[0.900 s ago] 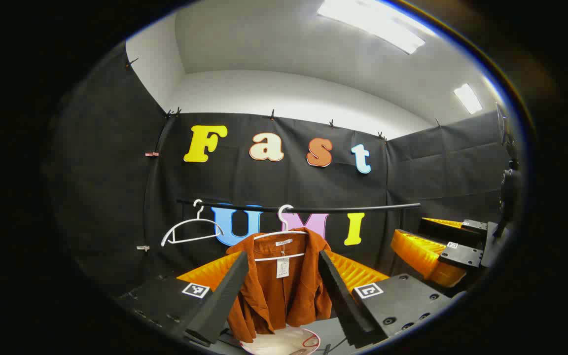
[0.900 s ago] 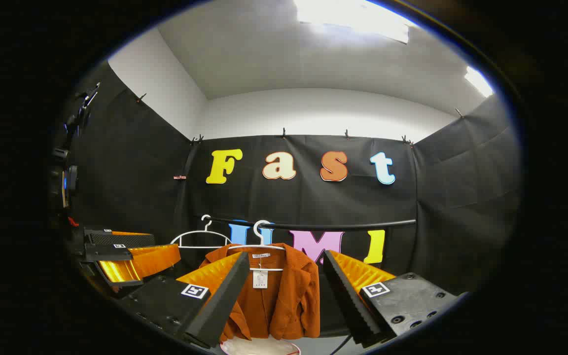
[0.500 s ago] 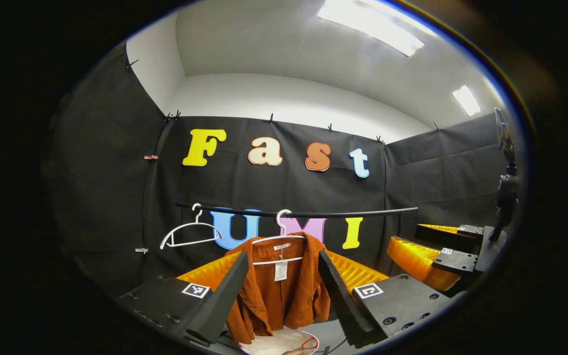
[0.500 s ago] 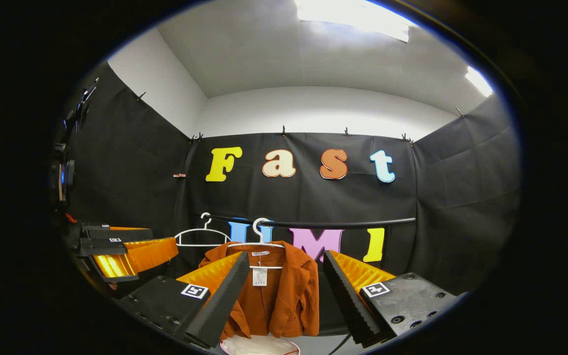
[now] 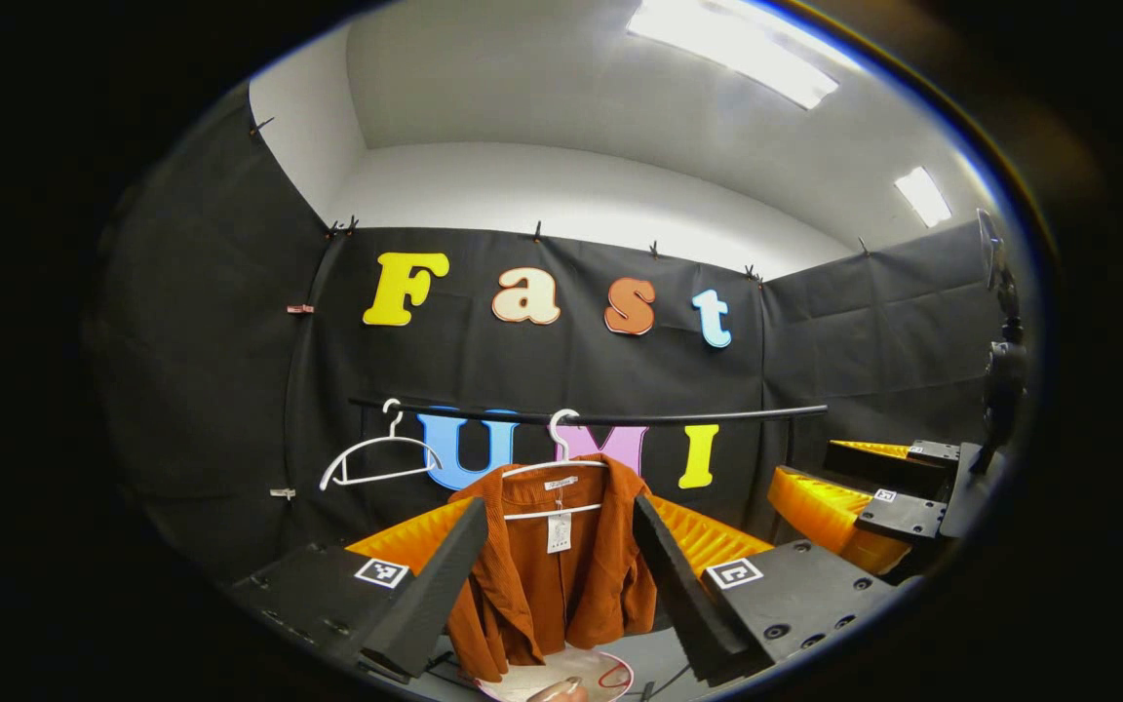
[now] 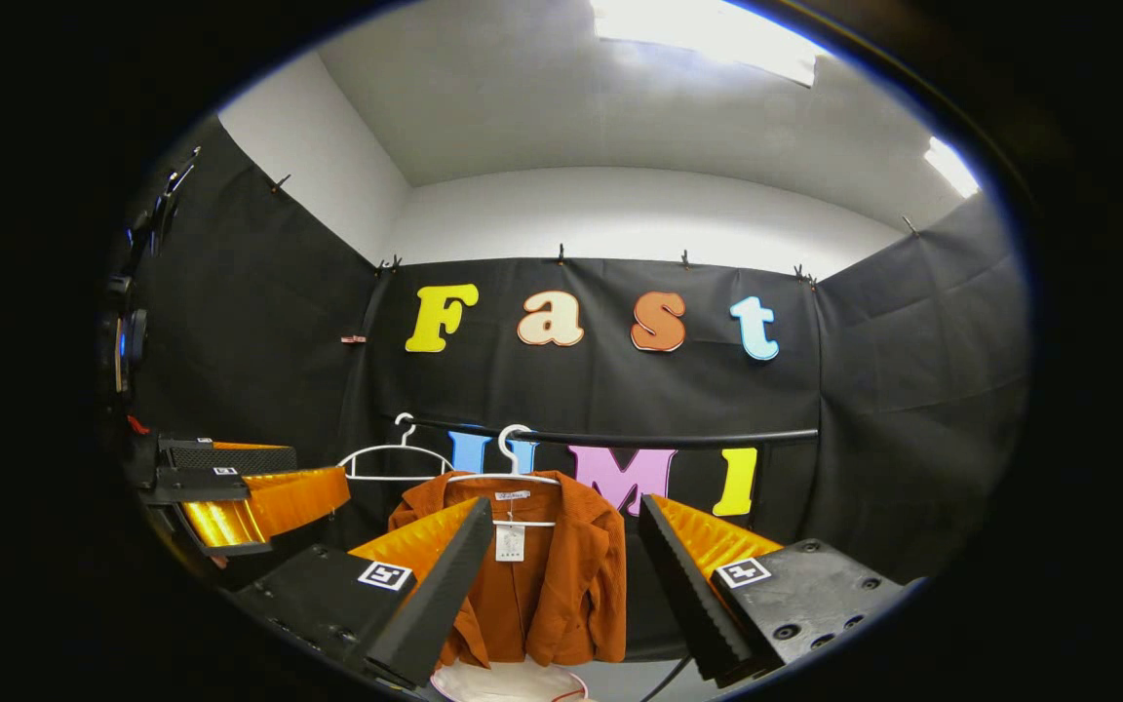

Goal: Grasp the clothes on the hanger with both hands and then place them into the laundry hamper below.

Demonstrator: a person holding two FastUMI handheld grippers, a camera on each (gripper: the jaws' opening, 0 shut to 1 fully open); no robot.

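From left to right: an empty hanger (image 5: 378,458) and a rust-orange jacket (image 5: 554,570) on its white hanger (image 5: 556,468) share the black rail (image 5: 591,416), the jacket hanging directly over the pale hamper (image 5: 561,676) below so that, I judge, it can drop straight in. I hold the left gripper (image 5: 554,575) and right gripper (image 6: 561,585) level with jaws spread wide, each framing the jacket between its fingers, well short of touching the cloth.
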